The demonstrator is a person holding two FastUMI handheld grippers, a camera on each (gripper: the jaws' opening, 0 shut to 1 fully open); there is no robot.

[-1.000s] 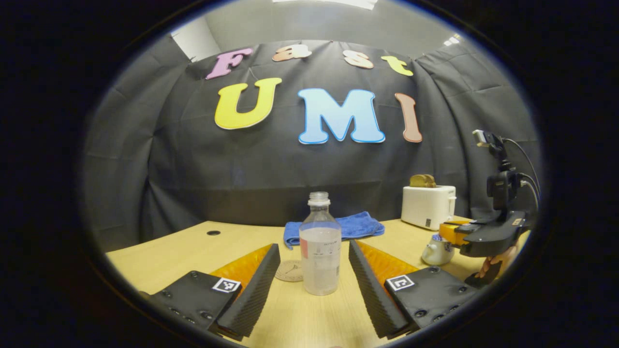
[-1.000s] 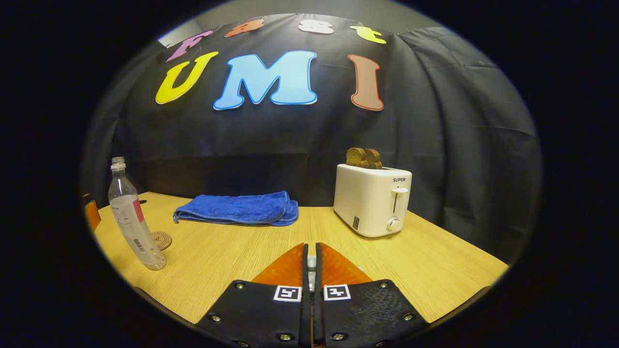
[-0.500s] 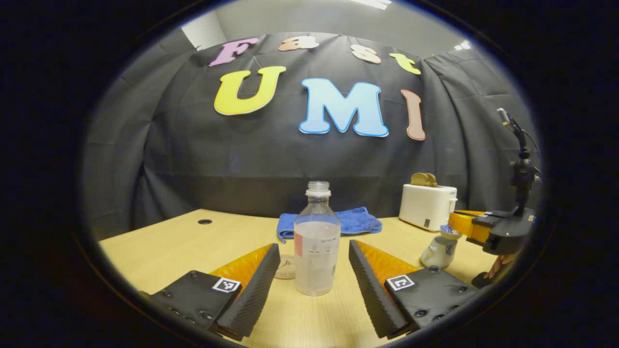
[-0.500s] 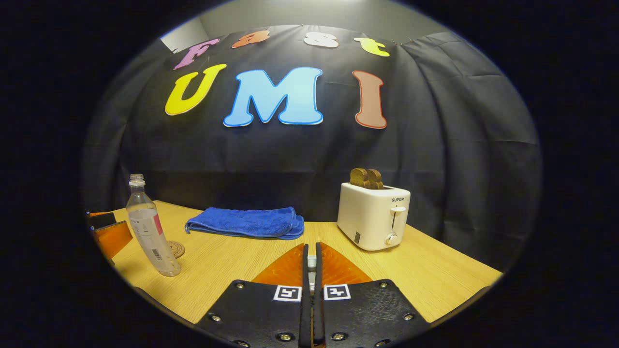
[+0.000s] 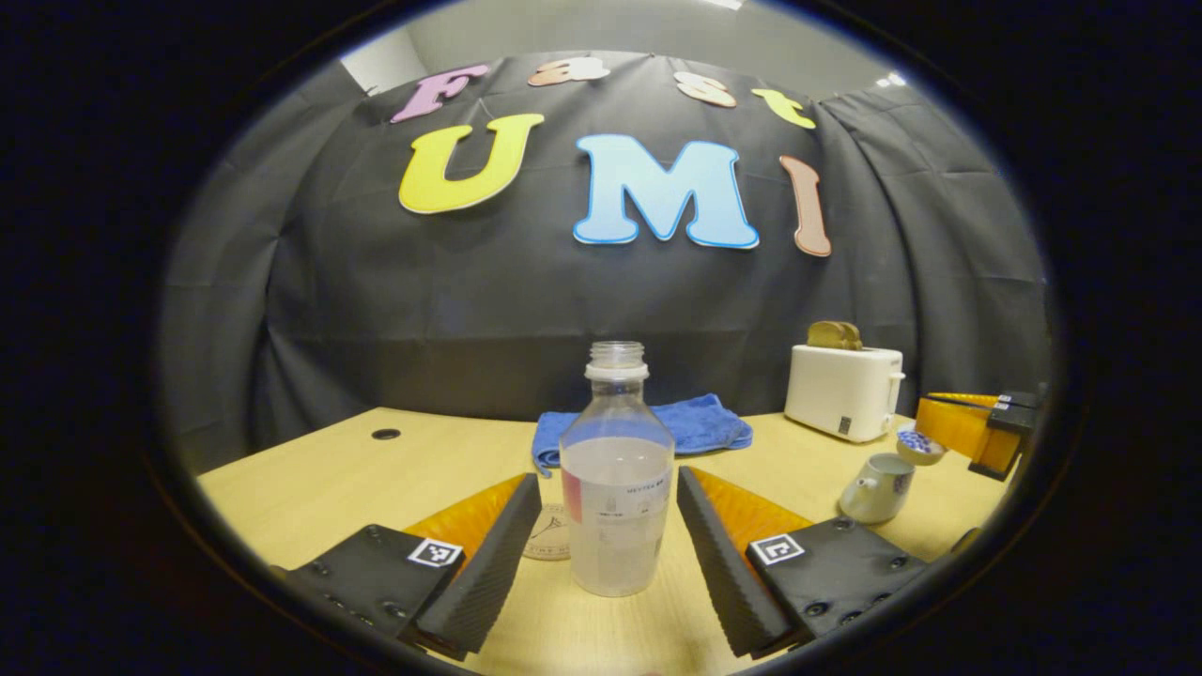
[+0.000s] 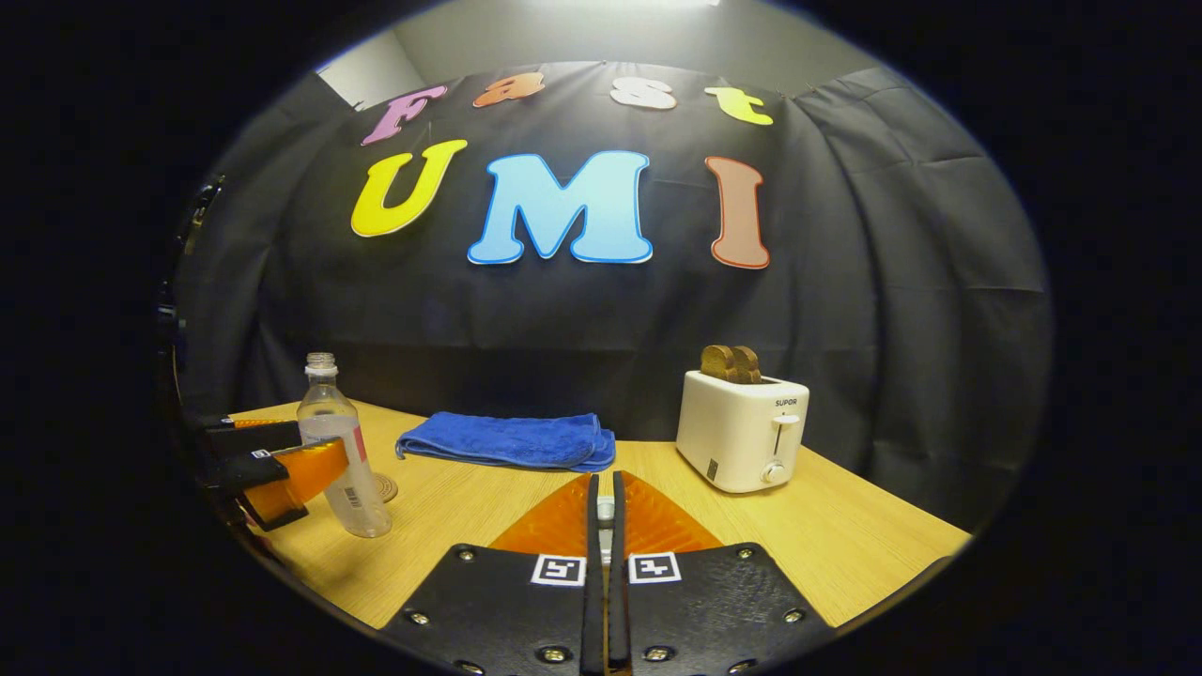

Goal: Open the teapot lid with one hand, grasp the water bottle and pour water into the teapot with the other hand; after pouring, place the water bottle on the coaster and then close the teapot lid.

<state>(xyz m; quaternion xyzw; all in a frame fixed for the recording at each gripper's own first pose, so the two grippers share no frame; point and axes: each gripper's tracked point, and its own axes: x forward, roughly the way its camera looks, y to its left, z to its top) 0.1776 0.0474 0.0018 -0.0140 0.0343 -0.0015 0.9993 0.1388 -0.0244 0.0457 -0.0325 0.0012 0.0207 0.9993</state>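
Observation:
A clear uncapped water bottle (image 5: pixel 617 507), part full, stands upright on the table between the fingers of my open left gripper (image 5: pixel 608 481); neither finger touches it. A round coaster (image 5: pixel 547 545) lies just behind it to the left. The white teapot (image 5: pixel 875 488) sits at the right with its top uncovered. Its blue-patterned lid (image 5: pixel 918 445) hangs just above and to the right of it. In the right gripper view my right gripper (image 6: pixel 606 488) is shut on the lid's small knob (image 6: pixel 606 510). That view also has the bottle (image 6: pixel 340 451) and the left gripper (image 6: pixel 324 438) at the left.
A folded blue towel (image 6: pixel 507 439) lies at the back of the wooden table (image 6: pixel 845 535). A white toaster (image 6: pixel 742 430) holding bread stands at the back right. A small dark hole (image 5: pixel 385 435) marks the table's far left.
My left gripper moved forward, so the bottle now stands deeper between its fingers. My right gripper lifted the lid off the teapot and carried it a little to the right.

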